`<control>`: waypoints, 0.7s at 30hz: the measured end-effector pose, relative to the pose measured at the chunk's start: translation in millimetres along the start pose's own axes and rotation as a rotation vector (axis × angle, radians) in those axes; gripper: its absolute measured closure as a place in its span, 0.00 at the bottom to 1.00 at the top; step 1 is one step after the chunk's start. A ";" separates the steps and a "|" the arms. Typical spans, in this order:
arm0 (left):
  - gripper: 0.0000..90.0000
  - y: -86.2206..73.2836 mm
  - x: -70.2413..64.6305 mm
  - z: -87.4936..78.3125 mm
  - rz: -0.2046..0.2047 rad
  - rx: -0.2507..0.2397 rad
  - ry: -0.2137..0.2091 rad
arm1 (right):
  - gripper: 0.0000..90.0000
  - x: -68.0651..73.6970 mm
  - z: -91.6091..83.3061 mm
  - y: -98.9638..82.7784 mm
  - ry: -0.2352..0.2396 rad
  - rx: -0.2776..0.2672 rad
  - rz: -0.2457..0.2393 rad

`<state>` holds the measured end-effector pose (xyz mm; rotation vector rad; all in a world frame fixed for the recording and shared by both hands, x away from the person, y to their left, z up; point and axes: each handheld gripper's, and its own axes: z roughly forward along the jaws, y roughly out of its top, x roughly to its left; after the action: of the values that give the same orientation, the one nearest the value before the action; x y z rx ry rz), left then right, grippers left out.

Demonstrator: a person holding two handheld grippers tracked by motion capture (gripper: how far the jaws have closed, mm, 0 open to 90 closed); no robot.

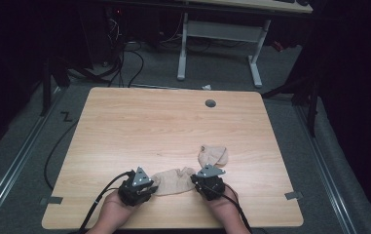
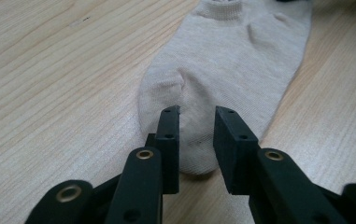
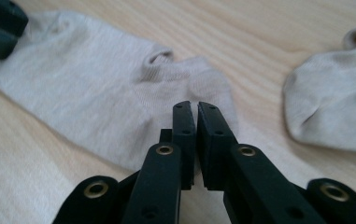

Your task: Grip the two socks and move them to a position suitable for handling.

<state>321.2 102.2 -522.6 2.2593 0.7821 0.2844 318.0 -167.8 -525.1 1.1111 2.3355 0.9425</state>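
Note:
A beige ankle sock lies flat near the table's front edge, between my two grippers. My left gripper stands open at its toe end; the jaws straddle the toe with a clear gap, and the fabric lies flat under them. My right gripper is down on the heel and cuff end of the same sock, its jaws almost together with a thin slit left. In the high view the left gripper and right gripper face each other across the sock.
A second beige sock lies crumpled just beyond the right gripper, also seen as the sock at right. The wooden table has a round cable hole at the back. Cables and a desk frame stand on the floor behind.

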 end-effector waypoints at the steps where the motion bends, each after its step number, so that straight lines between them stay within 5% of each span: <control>1: 0.79 -0.9 -0.5 -0.9 -0.001 0.000 -0.005 | 0.96 1.6 -2.8 -2.1 0.007 0.003 0.000; 8: 0.76 -8.5 -15.7 -13.3 0.051 0.033 -0.036 | 0.93 19.9 -28.5 -24.4 0.061 0.009 -0.010; 12: 0.74 -6.2 -13.3 -19.4 0.018 -0.005 -0.038 | 0.90 17.7 -39.5 -23.0 0.048 -0.054 -0.004; 14: 0.72 -5.1 -9.9 -24.3 0.005 -0.038 -0.031 | 0.91 6.6 -46.4 -20.5 0.009 -0.092 0.022; 15: 0.71 -5.0 -3.9 -30.3 -0.007 -0.074 -0.010 | 0.96 -7.6 -48.7 -20.2 -0.058 -0.095 0.022; 16: 0.70 -5.0 -3.9 -30.3 -0.007 -0.074 -0.010 | 0.96 -7.6 -48.7 -20.2 -0.058 -0.095 0.022; 17: 0.69 -5.8 2.1 -32.9 -0.027 -0.094 0.006 | 1.00 -26.0 -48.9 -18.8 -0.121 -0.096 0.034; 18: 0.67 -5.8 2.1 -32.9 -0.027 -0.094 0.006 | 1.00 -26.0 -48.9 -18.8 -0.121 -0.096 0.034; 19: 0.66 -6.6 6.7 -33.9 -0.036 -0.102 0.017 | 1.00 -46.5 -47.7 -14.5 -0.166 -0.092 0.068; 20: 0.66 -7.3 10.1 -34.0 -0.044 -0.107 0.031 | 1.00 -46.5 -47.7 -14.5 -0.166 -0.092 0.068; 21: 0.64 -9.2 16.2 -34.1 -0.050 -0.111 0.055 | 1.00 -63.5 -43.2 -9.4 -0.209 -0.087 0.084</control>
<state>315.9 136.3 -504.9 2.1323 0.8298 0.3592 326.5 -239.8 -498.0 1.2184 2.0766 0.9010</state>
